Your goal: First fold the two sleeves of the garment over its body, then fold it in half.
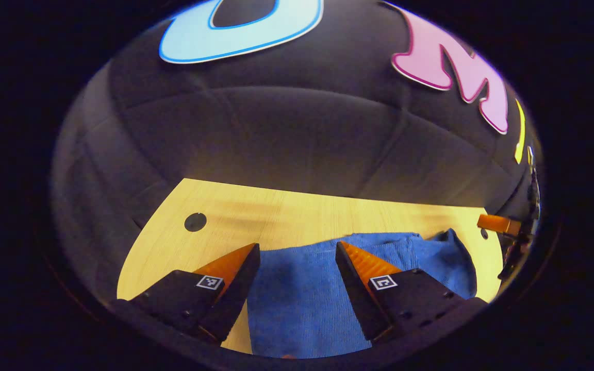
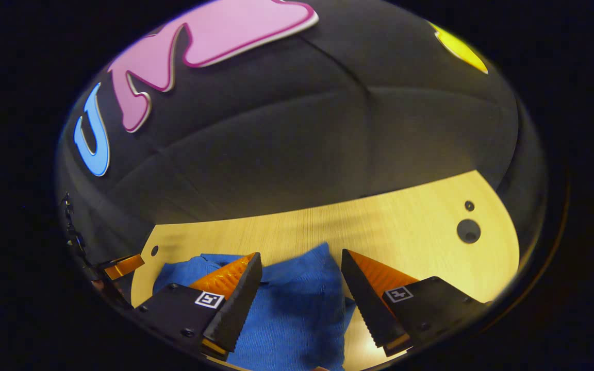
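In the left gripper view, the left gripper (image 1: 297, 250) hangs with jaws wide over the blue knitted garment (image 1: 302, 304), which lies low in the frame on the pale wooden table (image 1: 276, 211). In the right gripper view, the right gripper (image 2: 302, 257) is likewise spread wide above the garment (image 2: 292, 309), bottom centre.

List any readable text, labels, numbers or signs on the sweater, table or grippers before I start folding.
No readable words or numbers.
Left gripper: each finger carries a small square black-and-white marker, a pattern and not text.
Right gripper: the same kind of square marker on each finger, also not text.
Blue garment: no tag, print or logo in sight.
Wooden table: plain, with dark round holes and no writing.
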